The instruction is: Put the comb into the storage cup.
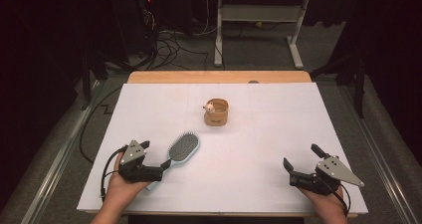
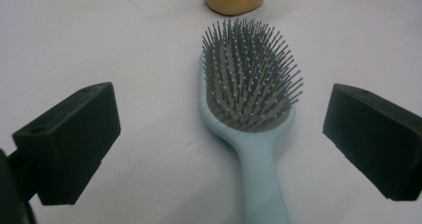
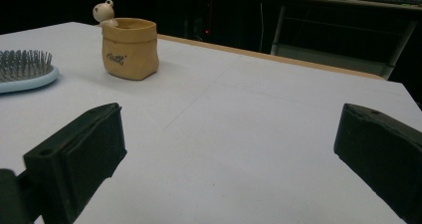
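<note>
A light blue hairbrush (image 1: 181, 149) lies bristles up on the white table sheet (image 1: 278, 114), left of centre. My left gripper (image 1: 156, 154) is open at the brush's near end. In the left gripper view the hairbrush (image 2: 249, 99) has its handle running down between the two wide-apart jaws, which do not touch it; my left gripper (image 2: 221, 117) holds nothing. A tan bag-shaped pot (image 1: 216, 112) with a small white figure on its rim stands beyond the brush. My right gripper (image 1: 301, 156) rests open at the near right with nothing between its jaws.
The right gripper view has the pot (image 3: 130, 47) and the brush head (image 3: 25, 72) at far left, with bare sheet ahead of my right gripper (image 3: 226, 134). A wooden table edge (image 1: 219, 77) runs along the back. Beyond it are a white desk frame (image 1: 259, 15) and floor cables (image 1: 169, 45).
</note>
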`<move>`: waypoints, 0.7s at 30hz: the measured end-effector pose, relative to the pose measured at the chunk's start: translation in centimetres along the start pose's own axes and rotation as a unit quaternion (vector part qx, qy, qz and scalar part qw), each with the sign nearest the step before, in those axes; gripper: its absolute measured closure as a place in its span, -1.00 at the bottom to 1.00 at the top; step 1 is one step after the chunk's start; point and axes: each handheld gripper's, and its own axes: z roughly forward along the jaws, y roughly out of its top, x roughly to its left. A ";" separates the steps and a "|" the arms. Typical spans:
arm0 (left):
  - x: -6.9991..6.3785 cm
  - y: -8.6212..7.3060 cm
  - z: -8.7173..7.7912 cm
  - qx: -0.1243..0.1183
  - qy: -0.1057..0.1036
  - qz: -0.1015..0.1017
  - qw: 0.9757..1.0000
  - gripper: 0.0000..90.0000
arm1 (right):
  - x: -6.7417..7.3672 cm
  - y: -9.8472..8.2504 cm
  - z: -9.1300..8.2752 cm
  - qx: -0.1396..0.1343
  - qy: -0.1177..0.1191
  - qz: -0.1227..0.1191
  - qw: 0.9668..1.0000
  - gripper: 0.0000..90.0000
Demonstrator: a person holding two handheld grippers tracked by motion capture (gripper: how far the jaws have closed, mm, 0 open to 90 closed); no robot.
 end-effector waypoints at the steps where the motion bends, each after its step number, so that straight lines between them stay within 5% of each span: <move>1: -0.1 0.0 0.0 0.004 0.001 0.003 1.000 -0.95 | 0.0 0.0 0.0 0.000 0.000 0.000 1.000 -0.98; 13: -0.3 0.5 1.0 0.061 -0.001 0.021 0.998 -0.91 | -0.1 0.0 -0.2 -0.001 -0.006 0.002 1.000 -0.98; 21: 0.0 1.3 2.1 0.108 -0.003 0.008 0.994 -0.91 | -0.2 0.1 -0.4 -0.006 -0.007 0.005 1.000 -0.98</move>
